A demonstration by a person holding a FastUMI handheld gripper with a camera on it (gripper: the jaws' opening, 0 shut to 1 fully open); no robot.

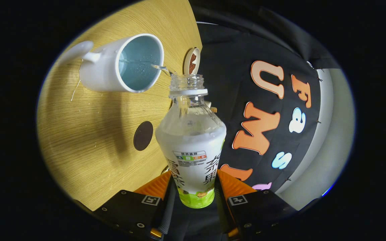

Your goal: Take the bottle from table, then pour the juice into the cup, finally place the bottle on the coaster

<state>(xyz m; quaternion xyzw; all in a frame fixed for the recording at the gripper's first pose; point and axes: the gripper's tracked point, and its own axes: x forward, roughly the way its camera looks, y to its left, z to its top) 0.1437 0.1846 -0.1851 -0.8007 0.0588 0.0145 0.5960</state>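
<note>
My gripper point(193, 187) is shut on a clear plastic bottle point(191, 140) with a white and green label, both fingers pressing on its lower body. The bottle has no cap and is tipped over, its mouth turned to a white cup point(122, 65) with a handle that stands on the wooden table point(89, 140). A thin stream of clear liquid runs from the bottle's mouth over the cup's rim, and liquid lies inside the cup. A round coaster point(192, 61) with a brown middle lies on the table beyond the bottle's mouth, beside the cup.
A dark round disc point(143, 135) lies on the table beside the bottle's shoulder. Small drops and a wet streak mark the wood near the cup. The table's edge runs just behind the bottle, with the booth's black cloth wall point(240, 83) past it.
</note>
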